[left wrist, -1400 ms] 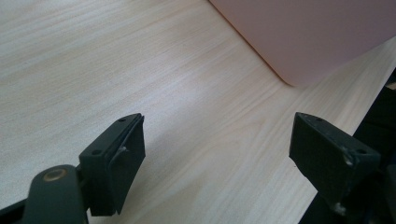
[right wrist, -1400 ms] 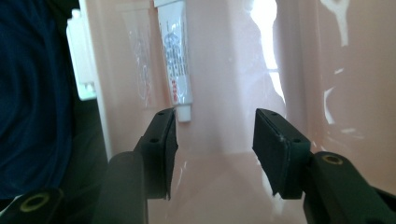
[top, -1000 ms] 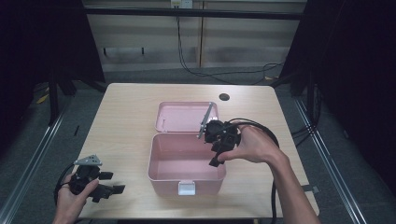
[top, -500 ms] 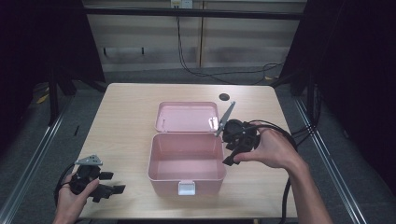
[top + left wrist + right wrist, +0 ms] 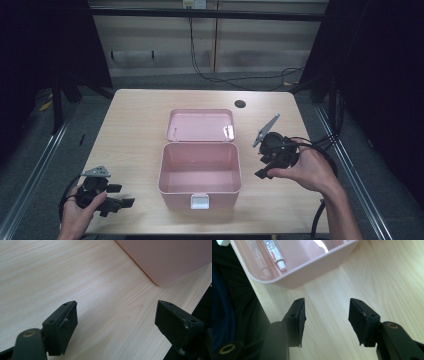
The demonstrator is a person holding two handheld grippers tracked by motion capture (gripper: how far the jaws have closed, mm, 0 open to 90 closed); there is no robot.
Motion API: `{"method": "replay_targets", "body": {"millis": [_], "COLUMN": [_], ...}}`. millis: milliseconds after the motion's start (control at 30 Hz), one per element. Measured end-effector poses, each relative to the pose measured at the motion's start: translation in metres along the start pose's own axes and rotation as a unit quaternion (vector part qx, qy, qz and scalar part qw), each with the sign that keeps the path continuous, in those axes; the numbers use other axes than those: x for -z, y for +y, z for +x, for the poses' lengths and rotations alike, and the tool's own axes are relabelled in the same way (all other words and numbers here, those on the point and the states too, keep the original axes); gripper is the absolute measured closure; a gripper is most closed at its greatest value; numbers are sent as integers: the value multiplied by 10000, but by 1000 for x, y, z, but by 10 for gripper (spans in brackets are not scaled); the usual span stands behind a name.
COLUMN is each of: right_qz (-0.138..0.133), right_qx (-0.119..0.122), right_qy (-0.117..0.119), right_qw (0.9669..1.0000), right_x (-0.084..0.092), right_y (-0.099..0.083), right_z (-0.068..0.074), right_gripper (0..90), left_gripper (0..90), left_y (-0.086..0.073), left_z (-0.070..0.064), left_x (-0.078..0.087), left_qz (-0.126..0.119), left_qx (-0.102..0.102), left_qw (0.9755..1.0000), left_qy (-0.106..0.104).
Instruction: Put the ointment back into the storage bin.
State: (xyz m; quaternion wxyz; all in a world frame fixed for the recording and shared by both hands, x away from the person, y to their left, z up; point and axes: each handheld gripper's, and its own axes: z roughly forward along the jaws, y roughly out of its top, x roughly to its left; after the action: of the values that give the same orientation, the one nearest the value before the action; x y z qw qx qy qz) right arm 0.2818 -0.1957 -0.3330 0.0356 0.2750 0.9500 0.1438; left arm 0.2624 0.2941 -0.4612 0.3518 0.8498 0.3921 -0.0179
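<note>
We see the pink plastic box [image 5: 200, 172] open at table centre—light, rigid, slick-walled; we would grip its rim. Left gripper [image 5: 116, 202] gapes empty; right gripper [image 5: 261, 167], jaws apart, has just been narrowing—nothing between.

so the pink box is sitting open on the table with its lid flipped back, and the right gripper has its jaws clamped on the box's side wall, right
Not quite. The pink box is open with its lid flipped back, but the right gripper grips nothing: the right gripper view shows its jaws apart over bare table, short of the box wall.
</note>
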Motion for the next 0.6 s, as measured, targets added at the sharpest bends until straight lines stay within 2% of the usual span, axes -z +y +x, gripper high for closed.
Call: {"method": "replay_targets", "body": {"millis": [333,367,400,533,600], "right_qz": [-19,-49,-30,-122,-84], "right_qx": [-427,-662,-751,-993,-1079], "right_qy": [22,-64,-87,-133,-205], "right_qw": [9991,9978,9971,9949,9939], "right_x": [-25,-31,-34,-39,-42], "right_y": [-28,-36,-40,-53,-58], "right_z": [-8,-11,-12,-16,-17], "right_gripper": [488,489,489,497,497], "left_gripper": [182,183,182,183,183], "left_y": [-1,-1,-1,-1,-1], "left_z": [0,0,0,0,0], "left_x": [1,0,0,0,1], "left_qz": [-21,-46,-34,-43,-47], "left_qx": [35,39,48,33,35], "left_qw": [10000,10000,10000,10000,10000], "left_qy": [8,11,11,-1,13]}}
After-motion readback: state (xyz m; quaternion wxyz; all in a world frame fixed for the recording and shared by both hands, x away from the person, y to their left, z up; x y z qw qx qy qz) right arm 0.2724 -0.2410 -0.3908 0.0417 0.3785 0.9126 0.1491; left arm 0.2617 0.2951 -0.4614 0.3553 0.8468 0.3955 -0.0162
